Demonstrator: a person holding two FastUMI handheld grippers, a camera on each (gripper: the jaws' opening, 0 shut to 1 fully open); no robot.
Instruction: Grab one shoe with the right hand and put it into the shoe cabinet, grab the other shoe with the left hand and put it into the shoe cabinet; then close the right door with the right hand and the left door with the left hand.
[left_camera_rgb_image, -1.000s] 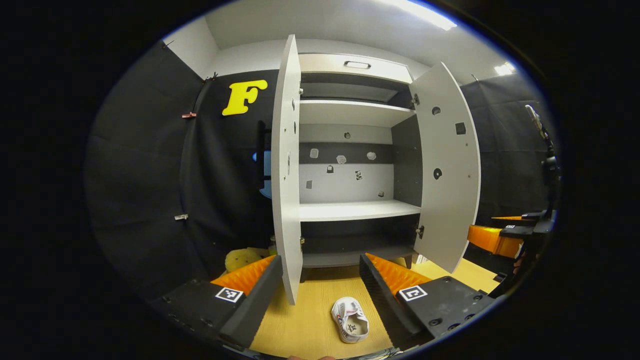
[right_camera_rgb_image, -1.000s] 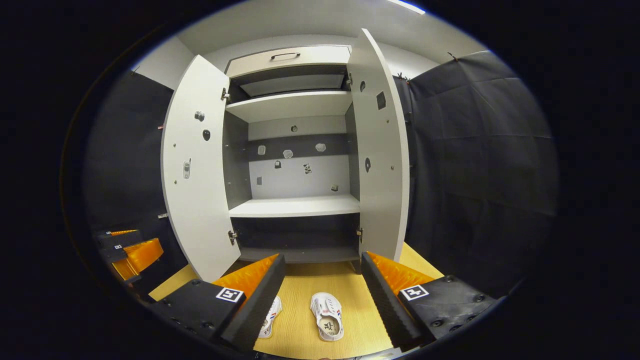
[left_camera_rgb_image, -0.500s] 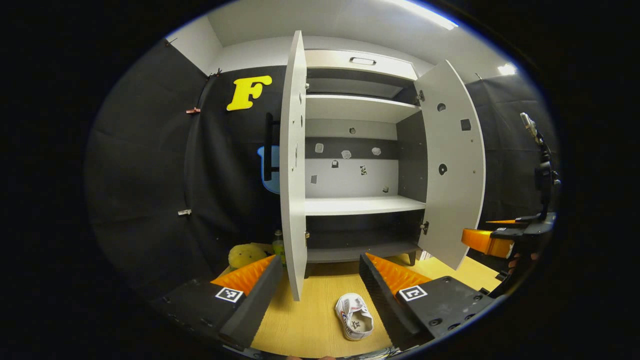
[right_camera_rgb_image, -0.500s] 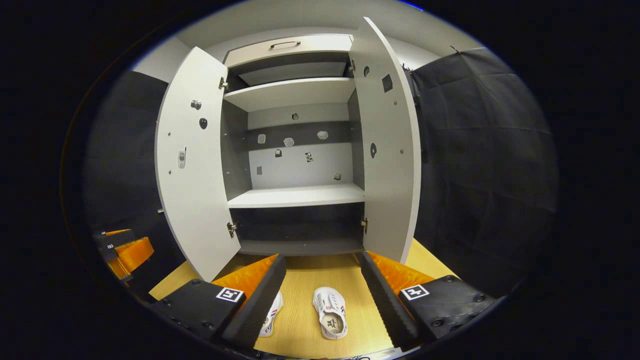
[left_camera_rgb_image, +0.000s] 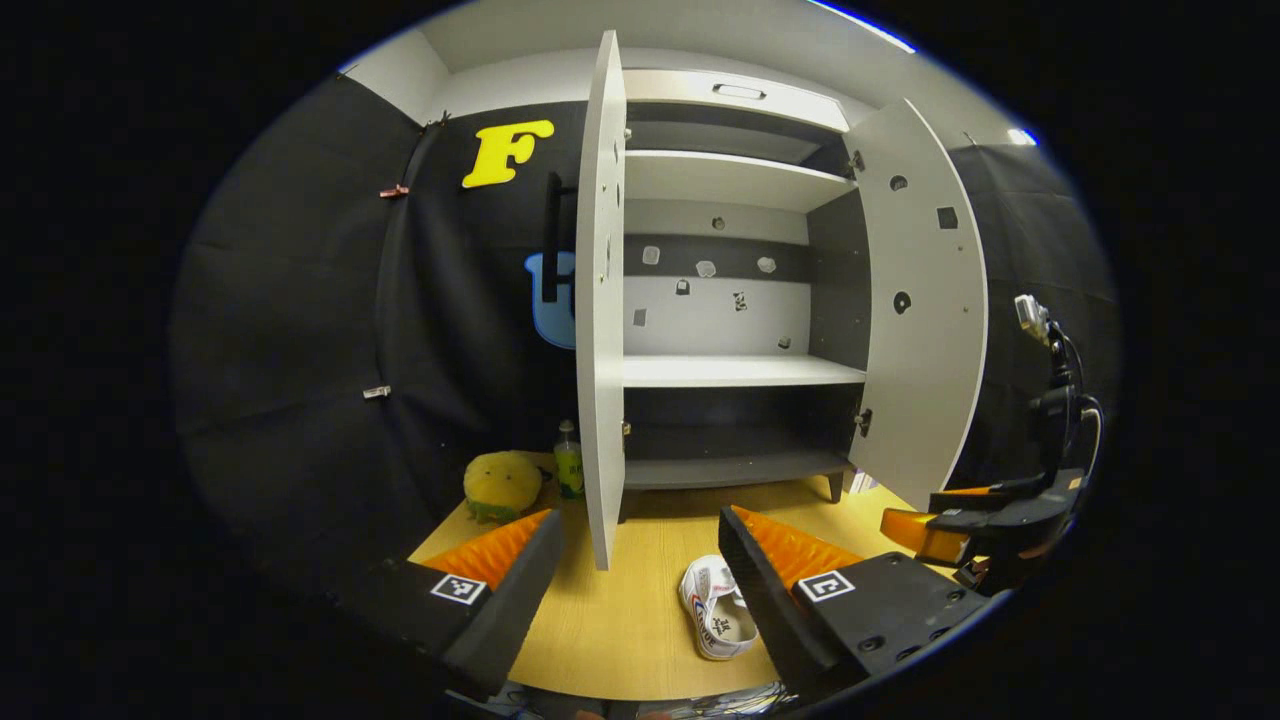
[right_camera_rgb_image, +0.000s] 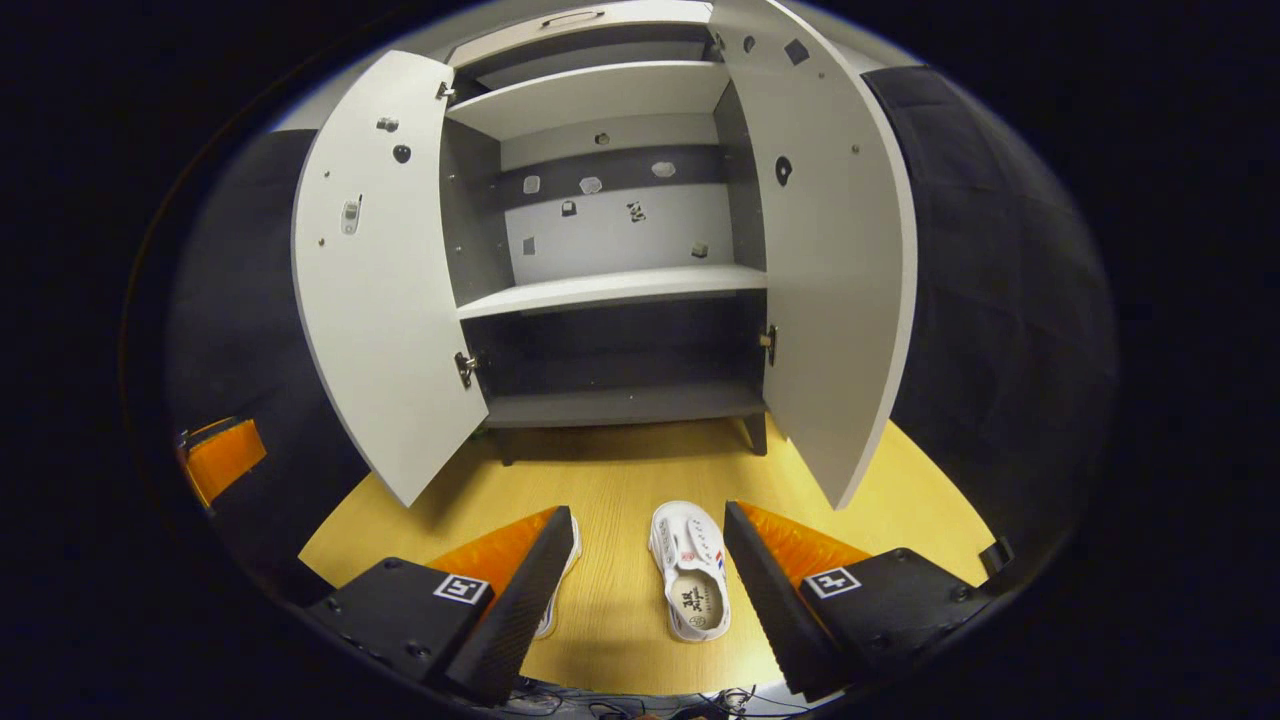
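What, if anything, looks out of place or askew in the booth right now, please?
Nothing looks damaged or spilled. Both shoes lie on the wooden floor before the cabinet, whose two doors stand wide open. The one oddity: a yellow plush toy and a small bottle sit beside the cabinet.

Black cloth walls (left_camera_rgb_image: 300, 330) enclose a light wooden floor (right_camera_rgb_image: 620, 470) beneath a white ceiling (left_camera_rgb_image: 560, 25).
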